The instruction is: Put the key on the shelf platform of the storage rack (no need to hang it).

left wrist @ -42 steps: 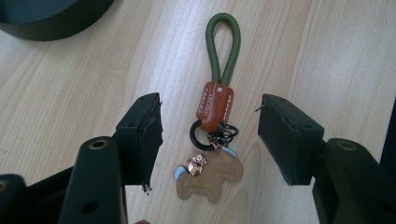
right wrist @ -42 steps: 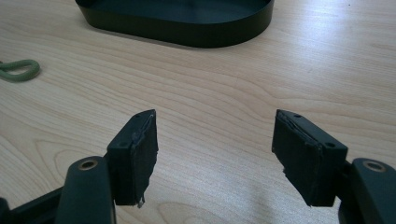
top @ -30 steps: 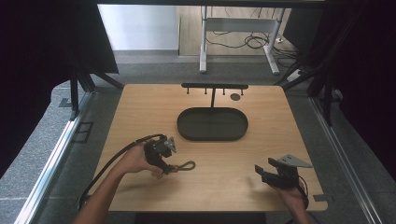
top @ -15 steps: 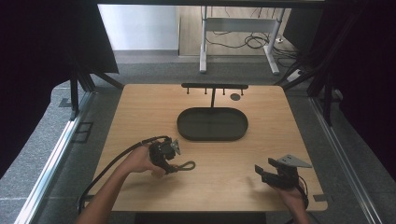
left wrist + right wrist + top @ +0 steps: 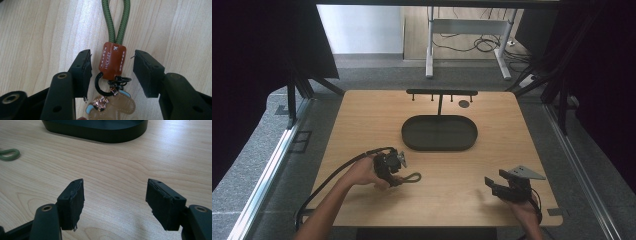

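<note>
Two black jaws of your left hand-held gripper (image 5: pixel 111 72) stand apart on either side of the brown leather tab (image 5: pixel 112 60) of a keychain, touching neither face of it. The tab lies flat on the bench (image 5: pixel 447 200), near its front-left corner, with the green cord loop (image 5: pixel 116 20) running away from you and a black ring (image 5: pixel 102 83) and small shoe-shaped charm (image 5: pixel 117 106) trailing back toward your hand.

If you close as you are, the tab sits nearer the left jaw, so that jaw likely meets it first and could push it sideways or twist it before the other lands. Jaws riding too high may pinch only the tab's top edge, and it could slip free on lifting. The dangling ring and charm may snag under a jaw.

Your right hand-held gripper (image 5: pixel 116 203), jaws also apart and empty, rests near the front-right corner, well clear. The dark oval tray (image 5: pixel 439 132) sits mid-bench, toward the far edge.
</note>
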Tool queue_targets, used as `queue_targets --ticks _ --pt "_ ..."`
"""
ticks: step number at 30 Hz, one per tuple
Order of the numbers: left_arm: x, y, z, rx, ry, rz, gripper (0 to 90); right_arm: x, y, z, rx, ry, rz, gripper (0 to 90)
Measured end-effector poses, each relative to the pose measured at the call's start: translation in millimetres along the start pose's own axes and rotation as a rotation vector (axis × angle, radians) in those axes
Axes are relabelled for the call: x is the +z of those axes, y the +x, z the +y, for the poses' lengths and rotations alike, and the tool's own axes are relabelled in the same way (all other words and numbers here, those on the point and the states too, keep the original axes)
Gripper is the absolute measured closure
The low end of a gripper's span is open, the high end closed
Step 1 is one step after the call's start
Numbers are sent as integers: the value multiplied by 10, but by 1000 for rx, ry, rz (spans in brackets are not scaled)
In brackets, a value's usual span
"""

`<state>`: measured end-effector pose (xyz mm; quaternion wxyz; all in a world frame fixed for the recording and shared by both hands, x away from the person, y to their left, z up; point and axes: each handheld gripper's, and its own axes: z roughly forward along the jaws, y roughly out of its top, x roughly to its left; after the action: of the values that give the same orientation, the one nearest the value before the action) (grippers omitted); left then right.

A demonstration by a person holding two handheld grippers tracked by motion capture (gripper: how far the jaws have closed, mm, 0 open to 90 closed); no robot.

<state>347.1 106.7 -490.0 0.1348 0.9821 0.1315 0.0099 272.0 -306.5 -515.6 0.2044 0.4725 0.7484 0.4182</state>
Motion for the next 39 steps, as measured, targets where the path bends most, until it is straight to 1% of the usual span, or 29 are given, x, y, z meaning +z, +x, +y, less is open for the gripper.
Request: queue_targets --ticks 4,11,15,16,19,21,24,30,32,34,35,39 --pt "41 8 9 8 13 -10 504 -1 1 0 0 0 0 313" --pt "103 22 12 12 42 -12 514 -2 0 0 0 -1 -1 313" --pt "138 28 18 11 51 -18 517 3 6 0 -1 -3 -1 313" --pt "140 29 20 10 46 -21 518 4 7 1 -1 -3 -1 312" --pt "139 30 25 10 41 -23 553 1 7 3 -2 -5 -1 313" --pt "132 37 26 8 43 -28 609 -3 6 5 -3 -2 -1 313" --pt "125 45 22 7 44 -35 653 -5 6 5 -3 -3 -1 313" --pt "119 57 4 12 39 -47 664 -14 -4 6 -1 -6 -2 313" --pt "92 67 -16 10 28 -54 665 -16 -5 6 0 -6 -2 313" --pt "22 81 -39 2 1 -59 666 -16 -6 6 -1 -7 -2 313" --pt "-36 84 -56 -10 -15 -62 667 -16 -7 6 -1 -7 -2 313" --pt "-251 106 -94 -10 -44 -53 667 -14 -10 7 -1 -7 -3 313"
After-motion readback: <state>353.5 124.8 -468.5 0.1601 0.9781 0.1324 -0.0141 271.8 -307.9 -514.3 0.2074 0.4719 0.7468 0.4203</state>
